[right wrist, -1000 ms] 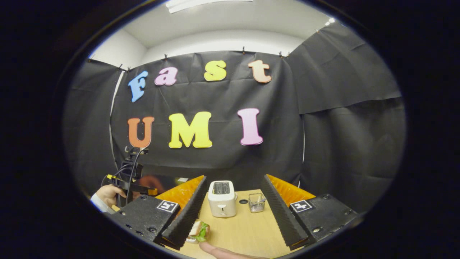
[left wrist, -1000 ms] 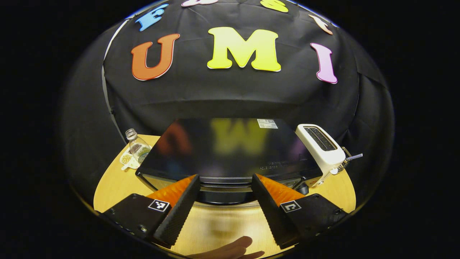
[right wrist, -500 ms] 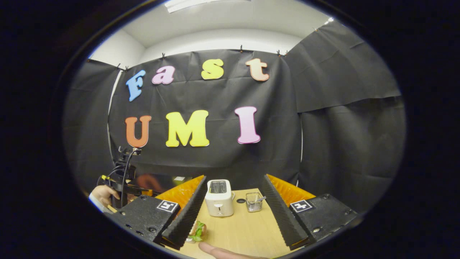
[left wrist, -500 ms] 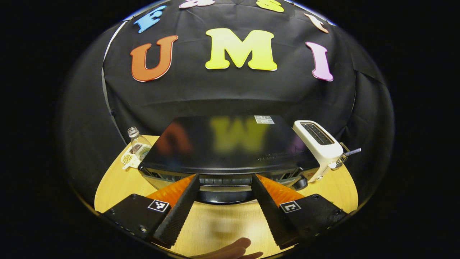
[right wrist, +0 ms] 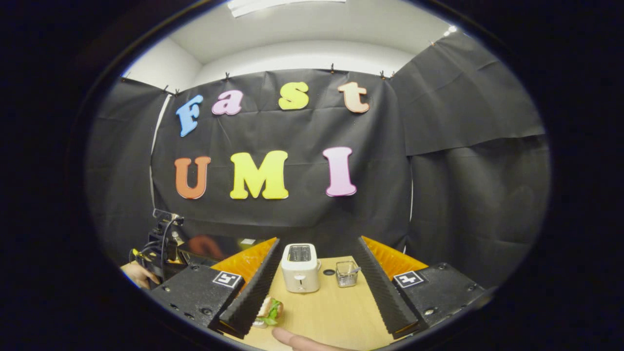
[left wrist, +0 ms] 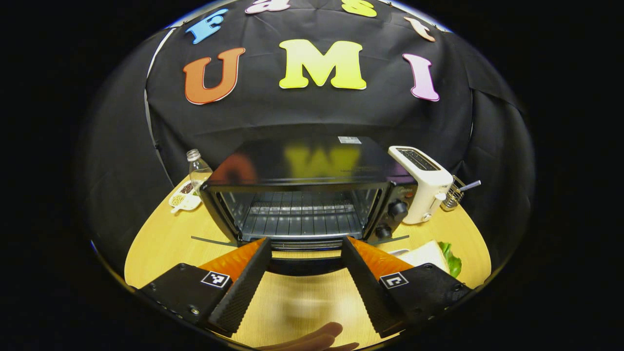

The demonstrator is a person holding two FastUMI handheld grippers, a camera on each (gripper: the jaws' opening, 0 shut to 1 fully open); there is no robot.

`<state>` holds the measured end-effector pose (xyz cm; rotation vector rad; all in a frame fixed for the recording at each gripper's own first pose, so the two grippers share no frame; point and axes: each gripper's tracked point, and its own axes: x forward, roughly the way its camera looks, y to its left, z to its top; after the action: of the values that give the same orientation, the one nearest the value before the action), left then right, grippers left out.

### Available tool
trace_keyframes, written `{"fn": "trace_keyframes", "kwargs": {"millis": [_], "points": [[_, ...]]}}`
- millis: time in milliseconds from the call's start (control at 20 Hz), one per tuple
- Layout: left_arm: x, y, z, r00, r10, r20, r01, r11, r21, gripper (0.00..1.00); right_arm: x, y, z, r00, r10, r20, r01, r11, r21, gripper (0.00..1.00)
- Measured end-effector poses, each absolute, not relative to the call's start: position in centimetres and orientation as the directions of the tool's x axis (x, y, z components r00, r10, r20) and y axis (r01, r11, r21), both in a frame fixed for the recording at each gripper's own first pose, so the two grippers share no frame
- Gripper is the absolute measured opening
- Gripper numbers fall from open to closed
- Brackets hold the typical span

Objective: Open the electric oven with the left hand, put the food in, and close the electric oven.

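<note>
The black electric oven (left wrist: 302,195) stands open on the wooden table, its wire rack (left wrist: 297,219) showing. Its glass door hangs down toward me, and the dark door handle (left wrist: 304,265) lies between the spread fingers of my left gripper (left wrist: 305,242), which is open. A sandwich (left wrist: 431,254) with lettuce lies on the table right of the oven; in the right gripper view the sandwich (right wrist: 269,311) sits just beside the left finger. My right gripper (right wrist: 317,292) hovers open over the table, holding nothing.
A white toaster (left wrist: 421,183) stands right of the oven, with a small wire basket (left wrist: 456,192) beyond it. A clear bottle (left wrist: 197,170) and a small dish (left wrist: 183,200) sit to the oven's left. The left gripper's rig (right wrist: 163,246) and a hand (right wrist: 136,275) appear at left.
The oven door has swung down from nearly shut to open, with the left gripper dropping and drawing back. The rack and the sandwich came into the left gripper view. The right gripper barely moved.
</note>
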<state>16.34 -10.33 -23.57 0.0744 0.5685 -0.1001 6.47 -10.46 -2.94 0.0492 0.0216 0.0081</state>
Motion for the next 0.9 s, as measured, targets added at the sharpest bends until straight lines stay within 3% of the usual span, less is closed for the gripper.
{"fn": "trace_keyframes", "kwargs": {"millis": [200,250,300,350,400,450,700,900], "points": [[13.3,-9.9,-26.6,0.827,-0.074,-0.557,0.122,0.991,0.05,0.96,6.2,-10.9,-3.0,0.999,-0.028,-0.015,0.029,0.999,0.038,0.91],[12.6,-9.9,-27.4,0.823,-0.074,-0.564,0.123,0.991,0.049,0.96,6.0,-10.7,-3.1,0.999,-0.032,-0.017,0.032,0.999,0.028,0.99],[12.1,-9.9,-28.2,0.82,-0.073,-0.567,0.125,0.991,0.053,0.96,5.6,-10.2,-3.2,0.999,-0.028,-0.017,0.028,0.999,0.02,0.91],[11.7,-9.9,-29.0,0.818,-0.074,-0.571,0.124,0.991,0.049,0.96,5.3,-9.9,-3.0,1.0,-0.023,-0.013,0.023,1.0,0.017,0.98],[11.1,-9.8,-29.8,0.813,-0.076,-0.578,0.124,0.991,0.044,0.96,5.1,-9.7,-2.9,1.0,-0.02,-0.01,0.02,1.0,0.016,0.98],[10.7,-9.7,-30.8,0.807,-0.076,-0.586,0.127,0.991,0.046,0.95,4.9,-9.6,-2.8,1.0,-0.019,-0.007,0.019,1.0,0.016,0.91],[10.1,-8.9,-35.1,0.752,-0.07,-0.656,0.105,0.994,0.014,0.94,4.1,-9.7,-2.5,1.0,-0.027,0.011,0.027,0.999,0.021,0.91],[10.2,-8.8,-35.6,0.759,-0.068,-0.647,0.106,0.994,0.02,0.94,4.1,-9.6,-3.0,1.0,-0.024,0.002,0.024,1.0,0.01,0.91]]}}
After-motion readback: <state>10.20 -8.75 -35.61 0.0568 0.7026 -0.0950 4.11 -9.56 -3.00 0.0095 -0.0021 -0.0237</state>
